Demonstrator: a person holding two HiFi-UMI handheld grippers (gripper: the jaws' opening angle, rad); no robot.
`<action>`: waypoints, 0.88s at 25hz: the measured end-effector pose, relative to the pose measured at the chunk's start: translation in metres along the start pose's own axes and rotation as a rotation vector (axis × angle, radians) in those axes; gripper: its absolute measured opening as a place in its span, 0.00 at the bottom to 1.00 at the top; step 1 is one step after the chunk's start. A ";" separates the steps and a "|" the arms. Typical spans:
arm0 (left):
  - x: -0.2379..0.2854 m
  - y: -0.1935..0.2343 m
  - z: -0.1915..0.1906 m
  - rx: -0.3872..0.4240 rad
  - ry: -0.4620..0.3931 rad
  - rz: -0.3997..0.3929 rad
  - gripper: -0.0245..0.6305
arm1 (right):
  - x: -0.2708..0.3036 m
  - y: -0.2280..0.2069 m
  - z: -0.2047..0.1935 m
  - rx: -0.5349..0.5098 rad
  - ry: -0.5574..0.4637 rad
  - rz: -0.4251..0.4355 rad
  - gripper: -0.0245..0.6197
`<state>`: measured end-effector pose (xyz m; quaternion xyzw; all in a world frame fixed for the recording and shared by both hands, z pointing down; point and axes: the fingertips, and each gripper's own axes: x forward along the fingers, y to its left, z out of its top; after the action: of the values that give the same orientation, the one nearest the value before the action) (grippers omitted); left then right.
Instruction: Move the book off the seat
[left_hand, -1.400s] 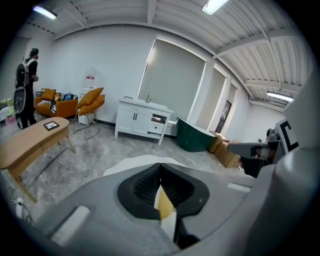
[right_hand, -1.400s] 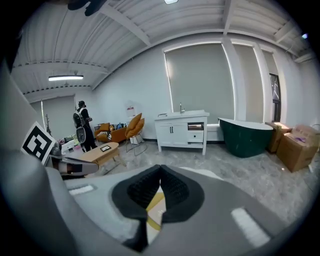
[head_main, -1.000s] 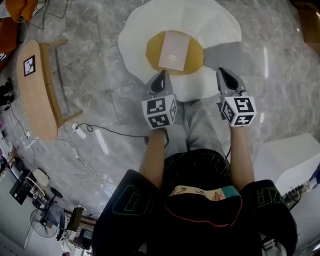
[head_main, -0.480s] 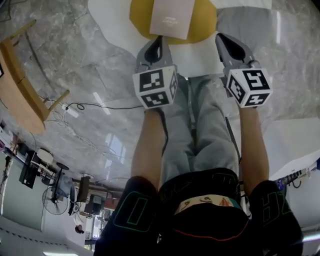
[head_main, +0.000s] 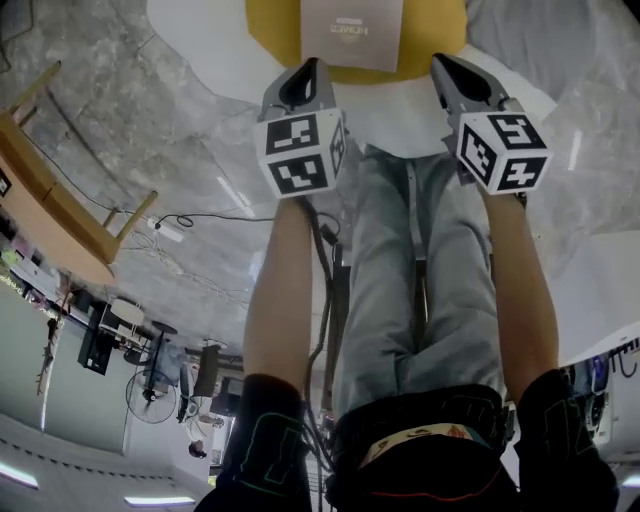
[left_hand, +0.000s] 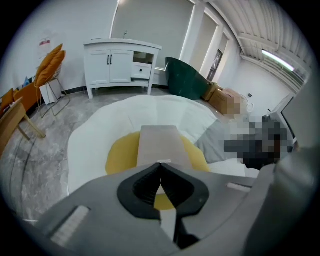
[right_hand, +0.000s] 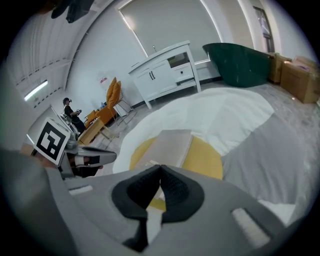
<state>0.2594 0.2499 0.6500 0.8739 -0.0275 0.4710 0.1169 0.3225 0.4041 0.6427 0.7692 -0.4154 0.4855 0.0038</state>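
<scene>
A pale beige book lies flat on the yellow middle of a white fried-egg-shaped seat on the floor. It also shows as the book in the left gripper view and the book in the right gripper view. My left gripper hovers just short of the book's near left corner, jaws shut and empty. My right gripper hangs beside the book's near right corner, also shut with nothing held. The left gripper appears at the left of the right gripper view.
A wooden chair lies at the left, with a power strip and cable on the marble floor. A grey cushion adjoins the seat at right. A white cabinet and a dark green tub stand beyond the seat.
Both grippers have come forward toward the seat; the book now sits at the top edge of the head view, larger and right ahead of the tips. Both jaws stayed shut.
</scene>
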 end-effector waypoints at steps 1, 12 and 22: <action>0.009 0.004 -0.005 0.006 0.016 -0.005 0.05 | 0.010 -0.001 -0.009 0.025 0.008 0.008 0.04; 0.075 0.031 -0.049 0.087 0.237 -0.107 0.39 | 0.078 -0.017 -0.041 0.175 0.041 0.002 0.28; 0.105 0.034 -0.065 -0.030 0.344 -0.251 0.53 | 0.118 -0.015 -0.048 0.247 0.044 0.084 0.27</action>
<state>0.2592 0.2380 0.7779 0.7754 0.0951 0.5945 0.1905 0.3177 0.3586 0.7621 0.7350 -0.3840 0.5495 -0.1023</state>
